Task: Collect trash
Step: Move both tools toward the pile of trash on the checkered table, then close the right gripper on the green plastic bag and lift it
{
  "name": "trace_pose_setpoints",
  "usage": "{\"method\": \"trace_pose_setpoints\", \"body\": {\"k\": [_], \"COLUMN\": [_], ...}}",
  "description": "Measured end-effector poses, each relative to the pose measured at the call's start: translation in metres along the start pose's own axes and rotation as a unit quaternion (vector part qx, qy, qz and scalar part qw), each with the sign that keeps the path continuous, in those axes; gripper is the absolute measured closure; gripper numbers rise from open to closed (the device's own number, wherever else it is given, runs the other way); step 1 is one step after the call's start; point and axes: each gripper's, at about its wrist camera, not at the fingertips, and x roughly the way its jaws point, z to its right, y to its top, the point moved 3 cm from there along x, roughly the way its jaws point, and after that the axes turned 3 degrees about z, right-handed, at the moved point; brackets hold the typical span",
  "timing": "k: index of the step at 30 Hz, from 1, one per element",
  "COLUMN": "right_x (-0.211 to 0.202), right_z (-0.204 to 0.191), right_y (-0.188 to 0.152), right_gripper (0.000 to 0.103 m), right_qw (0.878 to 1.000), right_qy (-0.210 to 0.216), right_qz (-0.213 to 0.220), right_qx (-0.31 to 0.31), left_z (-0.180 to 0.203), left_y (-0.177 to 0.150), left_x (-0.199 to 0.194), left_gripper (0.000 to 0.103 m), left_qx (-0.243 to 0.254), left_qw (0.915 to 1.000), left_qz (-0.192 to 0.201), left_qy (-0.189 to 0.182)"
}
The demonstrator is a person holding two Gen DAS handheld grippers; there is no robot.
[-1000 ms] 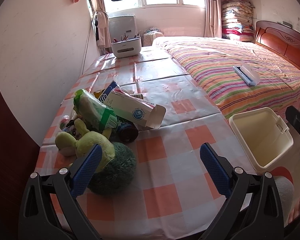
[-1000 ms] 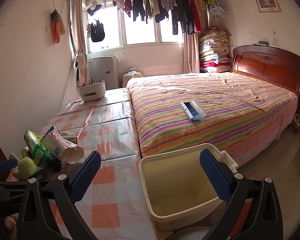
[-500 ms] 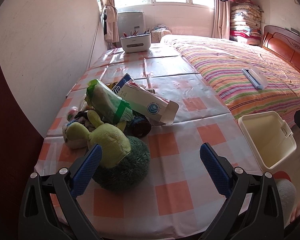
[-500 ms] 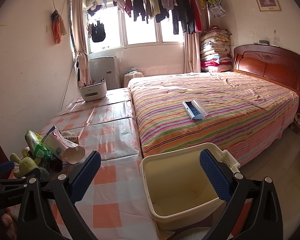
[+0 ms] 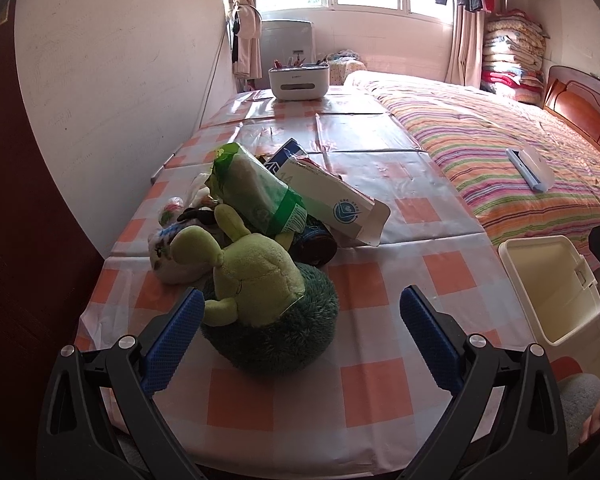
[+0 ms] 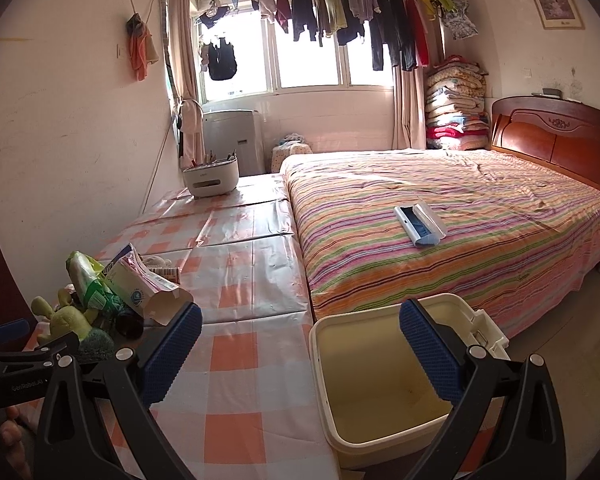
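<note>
In the left wrist view, a heap of trash and toys sits in the centre-left of the frame on the checked table (image 5: 380, 280). A green plush toy (image 5: 256, 276) lies nearest, on a dark green fuzzy ball (image 5: 284, 332), with the left gripper's left pad just beside it at lower left. Behind it, higher in the frame, a green snack bag (image 5: 256, 192) leans against a white carton (image 5: 332, 204) whose open end points right. The left gripper (image 5: 300, 332) holds nothing, its blue pads spread wide at the bottom of the frame. At the right edge stands the cream bin (image 5: 548, 284), beside the table.

In the right wrist view, the same pile fills the lower left: snack bag (image 6: 86, 276), carton (image 6: 144, 284). The right gripper (image 6: 300, 350) is also spread wide and empty; the cream bin (image 6: 380, 380) sits between its pads at bottom centre. A striped bed (image 6: 460, 220) spans the right.
</note>
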Motion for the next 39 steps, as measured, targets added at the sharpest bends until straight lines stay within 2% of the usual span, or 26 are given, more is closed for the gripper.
{"method": "trace_pose_setpoints", "body": {"k": [15, 26, 32, 39], "right_x": [-0.002, 0.009, 0.028, 0.060], "right_z": [-0.021, -0.035, -0.050, -0.083], "right_y": [0.005, 0.012, 0.019, 0.027], "right_gripper": [0.006, 0.006, 0.006, 0.006], "right_qw": [0.999, 0.998, 0.995, 0.983], "right_qy": [0.038, 0.058, 0.092, 0.155], "right_qz": [0.006, 0.008, 0.001, -0.011], "right_qx": [-0.013, -0.034, -0.049, -0.093], "left_z": [-0.015, -0.024, -0.032, -0.049], "left_y": [-0.009, -0.012, -0.015, -0.017], "left_x": [-0.001, 0.010, 0.016, 0.022], "left_gripper": [0.006, 0.006, 0.006, 0.006], "left_qx": [-0.017, -0.031, -0.037, -0.055], "left_qw": [0.9998, 0.9991, 0.9986, 0.9964], "left_qz": [-0.006, -0.022, -0.029, -0.036], "left_qy": [0.002, -0.016, -0.024, -0.053]}}
